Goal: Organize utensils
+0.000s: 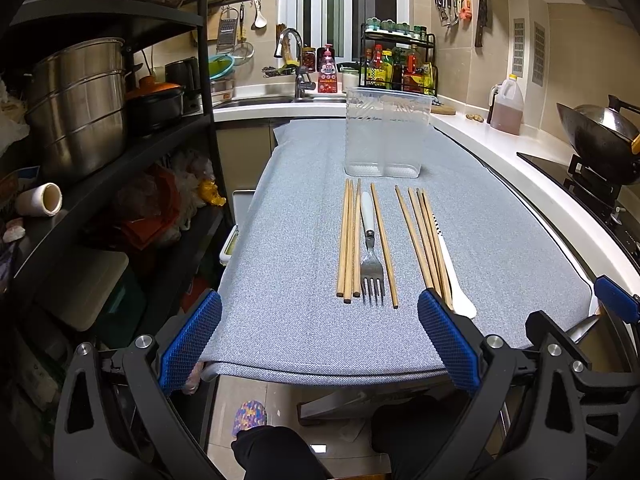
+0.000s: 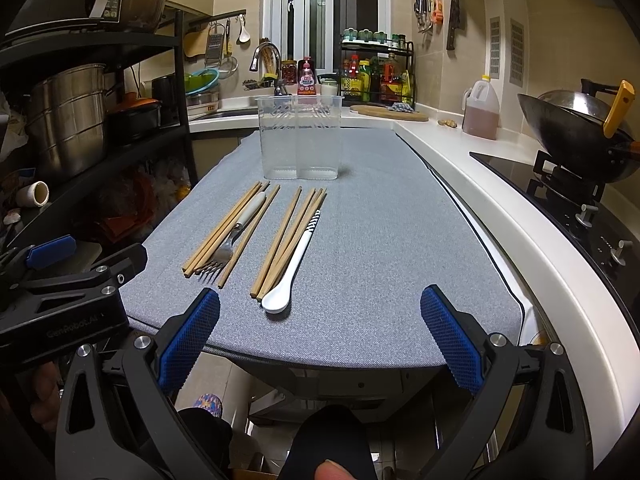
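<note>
Now both the left gripper (image 1: 320,340) and right gripper (image 2: 320,332) hover wide and empty, chopsticks (image 1: 350,240) just ahead, and a sloppy pinch could scatter them off toward the holder (image 1: 386,132).

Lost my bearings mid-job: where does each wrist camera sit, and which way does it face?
Left wrist: at the mat's near edge, facing the clear holder; open left gripper, legs, right gripper's edge show.
Right wrist: further right, same heading; open right gripper, left gripper's side, thumb show.
Shared: chopsticks, fork, white spoon, holder.
</note>
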{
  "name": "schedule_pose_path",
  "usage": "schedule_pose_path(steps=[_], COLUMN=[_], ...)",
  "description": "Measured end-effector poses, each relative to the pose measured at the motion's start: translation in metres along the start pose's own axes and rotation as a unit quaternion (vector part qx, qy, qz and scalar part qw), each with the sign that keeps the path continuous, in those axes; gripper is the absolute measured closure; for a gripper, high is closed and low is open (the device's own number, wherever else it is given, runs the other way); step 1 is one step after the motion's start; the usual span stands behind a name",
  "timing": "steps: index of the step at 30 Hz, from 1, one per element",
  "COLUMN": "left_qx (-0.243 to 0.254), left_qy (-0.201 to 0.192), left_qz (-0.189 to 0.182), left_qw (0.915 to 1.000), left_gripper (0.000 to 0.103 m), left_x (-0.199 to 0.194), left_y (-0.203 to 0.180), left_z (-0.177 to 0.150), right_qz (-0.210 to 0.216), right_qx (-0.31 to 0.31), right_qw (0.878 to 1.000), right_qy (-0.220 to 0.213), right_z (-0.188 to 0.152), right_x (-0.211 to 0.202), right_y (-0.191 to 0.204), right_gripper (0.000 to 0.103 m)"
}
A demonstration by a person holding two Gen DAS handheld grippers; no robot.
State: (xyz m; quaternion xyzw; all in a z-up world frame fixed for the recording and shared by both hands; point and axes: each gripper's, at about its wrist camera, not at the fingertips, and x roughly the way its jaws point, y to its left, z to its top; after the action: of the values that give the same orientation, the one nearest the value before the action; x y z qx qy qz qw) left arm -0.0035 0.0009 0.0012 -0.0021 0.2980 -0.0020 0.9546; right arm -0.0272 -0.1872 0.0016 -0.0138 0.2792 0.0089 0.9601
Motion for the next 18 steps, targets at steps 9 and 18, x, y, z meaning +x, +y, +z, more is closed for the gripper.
schedule_pose_path(steps=[9,18], left_qx=[0.000,-0.006], left_qy=[0.000,0.010], left_qz=[0.000,-0.006], left_qw=[1.0000,0.9999], left_gripper=[0.008,0.008], left_x=[0.0001,0.0033], left_y=[-0.0006,0.0024], left_z=[0.0001,-0.0007], right_qz=[0.000,-0.002], right_qx=[0.000,0.007], right_qw=[1.000,1.000], right_qy=[-0.001,0.003], right_z=[-0.0003,-0.0009], right_x=[-0.0001,0.0042], right_y=[0.0000,-0.0039], right_gripper=[0.005,0.005])
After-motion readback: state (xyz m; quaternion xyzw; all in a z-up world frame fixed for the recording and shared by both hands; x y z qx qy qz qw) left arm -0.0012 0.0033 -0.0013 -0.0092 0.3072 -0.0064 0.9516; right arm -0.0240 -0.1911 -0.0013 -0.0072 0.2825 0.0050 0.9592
